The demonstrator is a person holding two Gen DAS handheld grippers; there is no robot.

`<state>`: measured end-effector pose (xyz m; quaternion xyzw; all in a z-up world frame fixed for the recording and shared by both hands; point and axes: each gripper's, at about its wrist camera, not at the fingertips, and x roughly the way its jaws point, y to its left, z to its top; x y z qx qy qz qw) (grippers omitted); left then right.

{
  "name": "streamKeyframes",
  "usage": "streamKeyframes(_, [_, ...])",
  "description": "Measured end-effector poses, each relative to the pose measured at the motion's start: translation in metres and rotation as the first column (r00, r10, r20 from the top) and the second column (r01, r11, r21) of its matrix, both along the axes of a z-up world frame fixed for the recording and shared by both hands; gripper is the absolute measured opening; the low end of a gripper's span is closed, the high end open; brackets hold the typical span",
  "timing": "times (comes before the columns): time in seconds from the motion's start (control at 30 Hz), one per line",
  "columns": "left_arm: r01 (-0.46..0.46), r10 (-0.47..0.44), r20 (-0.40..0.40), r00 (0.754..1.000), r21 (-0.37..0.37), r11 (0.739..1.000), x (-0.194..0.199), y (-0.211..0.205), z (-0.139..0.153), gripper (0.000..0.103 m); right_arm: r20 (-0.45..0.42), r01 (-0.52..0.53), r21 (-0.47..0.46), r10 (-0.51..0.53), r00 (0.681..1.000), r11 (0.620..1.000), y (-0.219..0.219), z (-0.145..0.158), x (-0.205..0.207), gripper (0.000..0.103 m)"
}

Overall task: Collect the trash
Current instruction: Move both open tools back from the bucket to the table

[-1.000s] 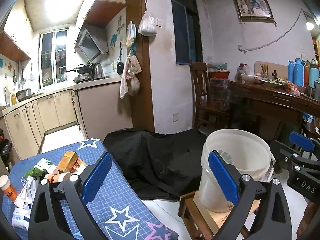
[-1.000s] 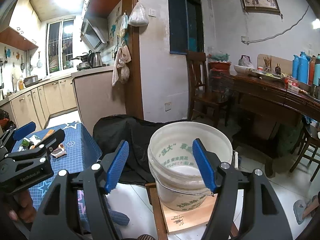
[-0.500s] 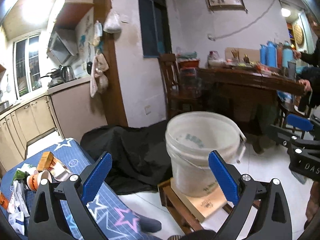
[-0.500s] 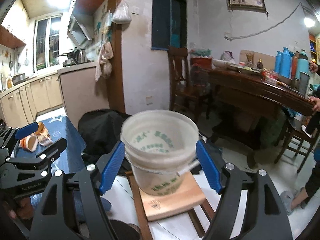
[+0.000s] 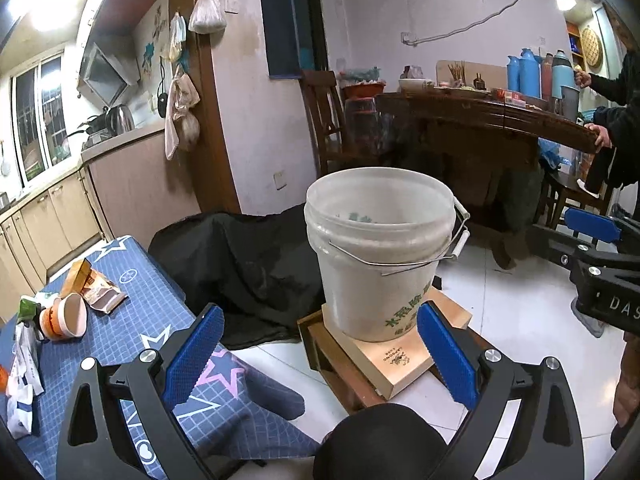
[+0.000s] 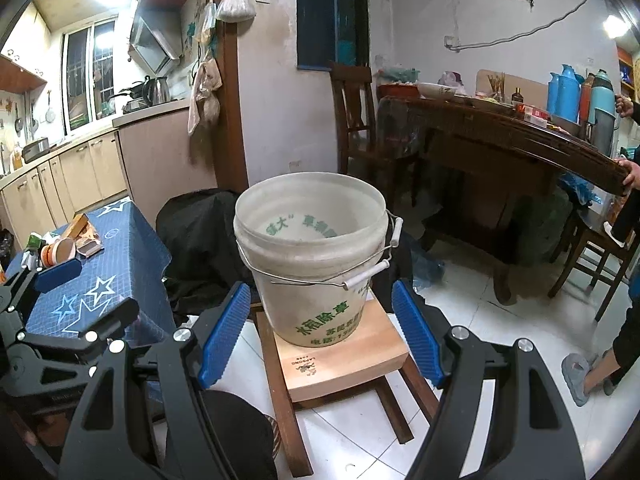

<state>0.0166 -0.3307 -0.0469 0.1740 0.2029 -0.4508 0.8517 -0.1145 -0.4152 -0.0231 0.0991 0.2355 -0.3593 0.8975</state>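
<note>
Paper and card trash (image 5: 60, 312) lies in a loose heap at the far-left end of the table (image 5: 132, 336), on its blue star-print cloth; a tipped cup (image 5: 66, 316), a torn brown wrapper (image 5: 102, 294) and white scraps (image 5: 24, 360) sit touching or just beside one another; the bucket (image 5: 376, 248) meant for it stands well apart, on a pale box (image 5: 396, 354) laid on a wooden stool (image 6: 280, 380) on the tiled floor.

Both tools face the bucket, not the heap; the left tool (image 5: 320, 360) is released, jaws wide with nothing between them; the right tool (image 6: 320, 328) is likewise spread and empty, its pads either side of the bucket's base in view but apart from it.

Risks, as I judge them: the bucket looks light and empty, and its perch is stacked, so a nudge from either tool could slide it off the box or tip the lot; its wire handle (image 6: 320, 276) hangs down the near side and could snag a finger; thin scraps may slip from the pads or drag neighbours off the table edge; the cloth could bunch if pinched with them; the tipped cup may roll.
</note>
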Motion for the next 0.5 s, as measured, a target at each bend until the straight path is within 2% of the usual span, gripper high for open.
streamKeyframes(0.33, [-0.009,0.01,0.027,1.0,-0.017,1.0,-0.001,0.006,0.004,0.097,0.006,-0.026,0.01,0.026,1.0,1.0,-0.001,0.001,0.004,0.07])
streamKeyframes(0.5, [-0.016,0.018,0.036,0.999,-0.035,0.999,-0.001,0.01,0.008,0.097,0.029,-0.032,-0.031,0.033,0.999,0.999,0.005,0.009,-0.001,0.07])
